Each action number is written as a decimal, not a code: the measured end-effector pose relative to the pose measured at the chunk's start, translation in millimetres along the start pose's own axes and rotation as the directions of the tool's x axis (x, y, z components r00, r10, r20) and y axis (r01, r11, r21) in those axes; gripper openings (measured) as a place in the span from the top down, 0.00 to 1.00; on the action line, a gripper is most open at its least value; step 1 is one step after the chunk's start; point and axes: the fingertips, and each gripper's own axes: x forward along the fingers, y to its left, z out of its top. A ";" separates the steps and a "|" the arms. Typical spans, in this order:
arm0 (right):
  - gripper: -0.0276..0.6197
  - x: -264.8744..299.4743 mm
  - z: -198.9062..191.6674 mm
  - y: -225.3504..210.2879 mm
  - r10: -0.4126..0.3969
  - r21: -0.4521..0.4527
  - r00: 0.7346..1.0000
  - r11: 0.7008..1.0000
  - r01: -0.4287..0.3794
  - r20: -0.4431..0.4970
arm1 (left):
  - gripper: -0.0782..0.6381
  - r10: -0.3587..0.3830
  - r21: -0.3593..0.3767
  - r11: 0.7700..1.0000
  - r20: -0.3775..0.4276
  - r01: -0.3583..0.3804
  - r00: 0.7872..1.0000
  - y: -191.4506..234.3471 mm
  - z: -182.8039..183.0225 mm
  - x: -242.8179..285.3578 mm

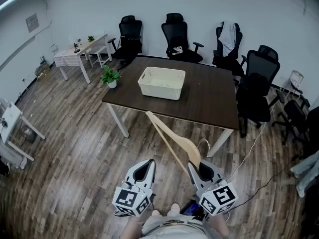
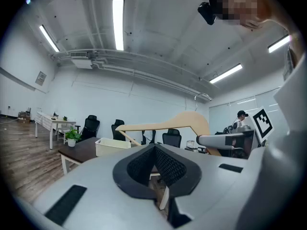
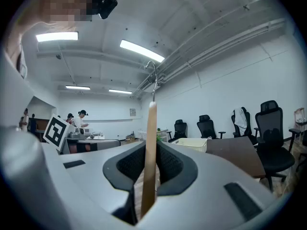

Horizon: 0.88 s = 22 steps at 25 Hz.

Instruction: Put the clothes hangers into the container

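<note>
- Head view: the task looks barely begun. The container (image 1: 160, 90), a cream plastic basket with perforated walls and rounded corners, stands on the dark brown surface (image 1: 209, 101), and no hanger shows inside it.
- The only hanger (image 1: 172, 142) in sight is pale, smooth wood with a curved shoulder bar and a thin metal hook. It is up in the air over the plank floor (image 1: 75, 148), well apart from the container.
- The right hand-held gripper (image 1: 202, 169) clamps it near the hook end, and its long arm points toward the surface. The left hand-held gripper (image 1: 144, 169) sits beside it, carrying nothing.
- My reading: what is left is to carry the hanger to the surface and let it go inside the basket.
- Left gripper view: the left hand-held gripper (image 2: 154, 150) has its ribbed black pads drawn together at the tip, with nothing between them. Past them the wooden hanger (image 2: 177, 123) crosses the frame, and the container (image 2: 112, 146) rests far off on the surface (image 2: 79, 150).
- Right gripper view: the right hand-held gripper (image 3: 151, 159) is closed narrowly on the hanger (image 3: 151, 143), seen edge-on as a slim, flat wooden strip standing upright between the pads. Its wire hook (image 3: 153, 73) curls above. The container (image 3: 192, 143) lies ahead on the matte surface (image 3: 237, 155), with black mesh-backed office chairs (image 3: 268, 128) around it.
</note>
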 end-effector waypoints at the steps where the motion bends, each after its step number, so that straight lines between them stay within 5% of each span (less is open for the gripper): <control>1: 0.86 -0.4 -0.3 -2.5 -0.002 -0.006 1.000 1.000 0.002 -0.001 | 0.88 -0.003 -0.001 1.000 -0.001 0.003 1.000 -2.8 -0.6 2.4; 12: 0.86 2.3 -2.8 -31.4 0.051 0.021 0.999 0.998 -0.051 -0.007 | 0.88 0.001 -0.001 1.000 -0.003 -0.001 1.000 -28.4 -9.3 30.3; 22: 0.86 31.4 -0.9 -39.6 0.073 0.018 0.997 0.997 -0.073 -0.009 | 0.88 0.028 -0.010 1.000 0.000 -0.028 1.000 -8.4 -8.4 42.7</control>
